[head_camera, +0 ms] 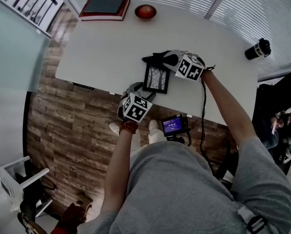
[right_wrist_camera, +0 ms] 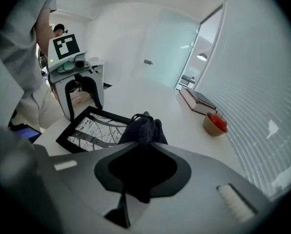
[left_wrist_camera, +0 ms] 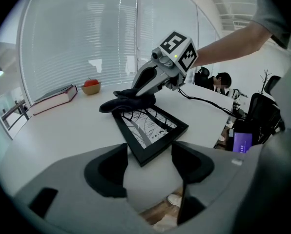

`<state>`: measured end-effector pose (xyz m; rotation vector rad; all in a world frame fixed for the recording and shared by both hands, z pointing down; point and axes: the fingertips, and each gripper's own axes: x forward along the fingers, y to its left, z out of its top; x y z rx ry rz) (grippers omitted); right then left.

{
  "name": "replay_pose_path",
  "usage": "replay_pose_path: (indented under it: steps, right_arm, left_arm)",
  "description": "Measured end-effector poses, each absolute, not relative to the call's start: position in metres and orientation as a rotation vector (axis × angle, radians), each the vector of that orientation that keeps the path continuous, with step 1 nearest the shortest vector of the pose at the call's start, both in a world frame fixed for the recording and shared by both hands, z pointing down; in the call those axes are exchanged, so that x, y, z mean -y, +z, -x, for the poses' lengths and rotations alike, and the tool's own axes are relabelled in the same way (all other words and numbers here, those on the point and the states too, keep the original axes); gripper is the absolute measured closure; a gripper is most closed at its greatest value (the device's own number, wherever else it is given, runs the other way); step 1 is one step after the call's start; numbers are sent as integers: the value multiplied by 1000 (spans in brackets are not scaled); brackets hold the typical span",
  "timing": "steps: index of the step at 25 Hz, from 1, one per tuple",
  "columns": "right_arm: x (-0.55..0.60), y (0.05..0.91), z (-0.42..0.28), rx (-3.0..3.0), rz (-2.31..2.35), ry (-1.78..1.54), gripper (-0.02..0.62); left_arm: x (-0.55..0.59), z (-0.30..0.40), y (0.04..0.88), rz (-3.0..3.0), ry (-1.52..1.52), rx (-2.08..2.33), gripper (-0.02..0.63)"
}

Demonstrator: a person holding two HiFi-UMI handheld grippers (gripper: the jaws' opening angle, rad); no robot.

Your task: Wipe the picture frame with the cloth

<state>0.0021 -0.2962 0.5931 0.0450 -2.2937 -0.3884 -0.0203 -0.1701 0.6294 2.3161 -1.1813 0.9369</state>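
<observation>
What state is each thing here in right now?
picture frame: lying flat, face up.
cloth: bunched, resting on the frame's far edge.
right hand-held gripper: shut on the cloth.
left hand-held gripper: open, at the frame's near corner.
book: closed, lying flat.
bowl: upright, something red inside.

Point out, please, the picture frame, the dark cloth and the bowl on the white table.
picture frame (left_wrist_camera: 149, 129): left gripper view, on the glass over the print.
cloth (right_wrist_camera: 144, 129): right gripper view, on its bunched folds.
bowl (right_wrist_camera: 210, 126): right gripper view, on its side wall.
</observation>
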Motion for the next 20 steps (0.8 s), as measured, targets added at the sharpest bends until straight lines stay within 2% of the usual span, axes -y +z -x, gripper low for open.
replay_pose_path:
  steps: [6, 20]
  right_arm:
    - [289, 594, -13, 2363, -153, -146, 531]
    - [241, 603, -16, 2393, -196, 108, 534]
  left_arm:
    - [170, 19, 629, -2311, 940, 1181, 311]
    - [169, 25, 630, -2309, 934, 1177, 311]
